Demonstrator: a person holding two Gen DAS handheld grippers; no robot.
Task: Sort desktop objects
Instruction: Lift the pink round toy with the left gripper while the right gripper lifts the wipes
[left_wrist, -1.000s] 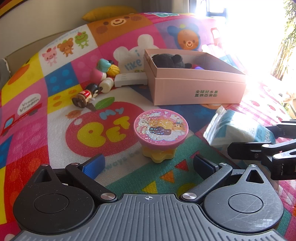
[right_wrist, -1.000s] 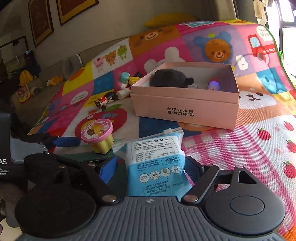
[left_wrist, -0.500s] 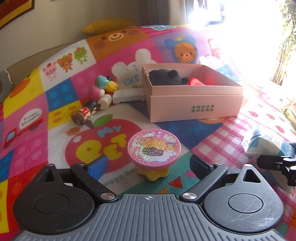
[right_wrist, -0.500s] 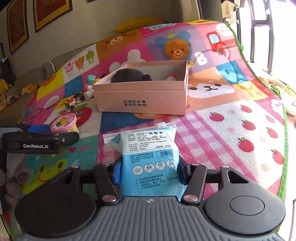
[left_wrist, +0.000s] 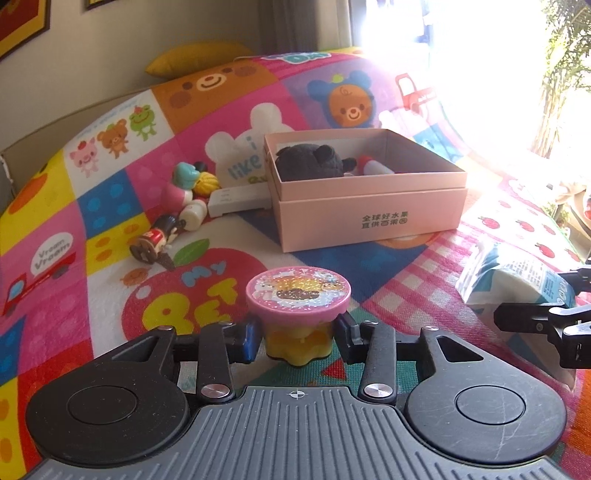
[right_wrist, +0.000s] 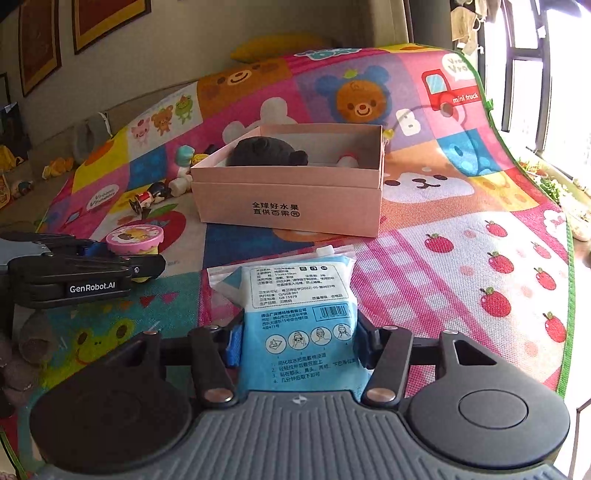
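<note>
The left gripper (left_wrist: 298, 341) is clamped on the yellow base of a pink-lidded jar (left_wrist: 298, 295), low over the play mat (left_wrist: 110, 302); the right gripper (right_wrist: 299, 341) is closed on a blue tissue pack (right_wrist: 295, 295); beyond both sits the open pink box (right_wrist: 291, 203), holding a black plush (right_wrist: 266, 152).

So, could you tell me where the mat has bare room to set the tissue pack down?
Free: the checked apple patch right of the pink box, and the blue square in front of it. Crowded: left of the box, where small toys and a white device cluster; inside, a black plush fills the left end.
</note>
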